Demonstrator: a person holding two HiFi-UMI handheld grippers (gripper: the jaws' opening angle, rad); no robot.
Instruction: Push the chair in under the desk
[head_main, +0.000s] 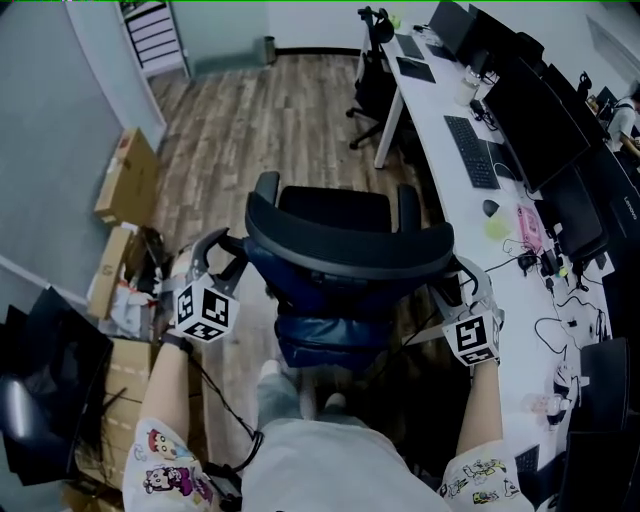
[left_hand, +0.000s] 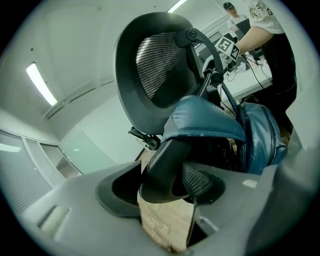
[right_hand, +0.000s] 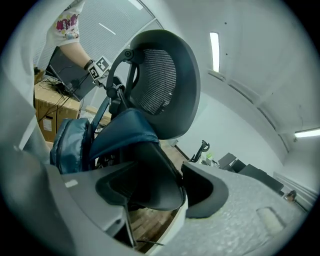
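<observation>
at the far left, cardboard boxes (head_main: 130, 175) sit against the wall on the wood floor (head_main: 250, 110). next comes the left gripper (head_main: 222, 252), its jaws standing wide around the left rim of the chair (head_main: 340, 250) back. in the left gripper view the dark rim fills the gap and lies against the pads, so it looks clamped on. the chair stands in the aisle with its back to the person and its seat facing far, and a blue bag (head_main: 330, 335) hangs behind the backrest. the right gripper (head_main: 462, 285) mirrors the left one, closed wide on the right rim, which sits snug between its pads in the right gripper view. at the right runs the long white worktop (head_main: 440, 100), loaded with keyboards and monitors. the chair is near it but wholly outside its edge. so the hold looks made, while the push itself seems hardly begun. the chair likely needs turning toward the worktop and rolling until the seat goes beneath it.
</observation>
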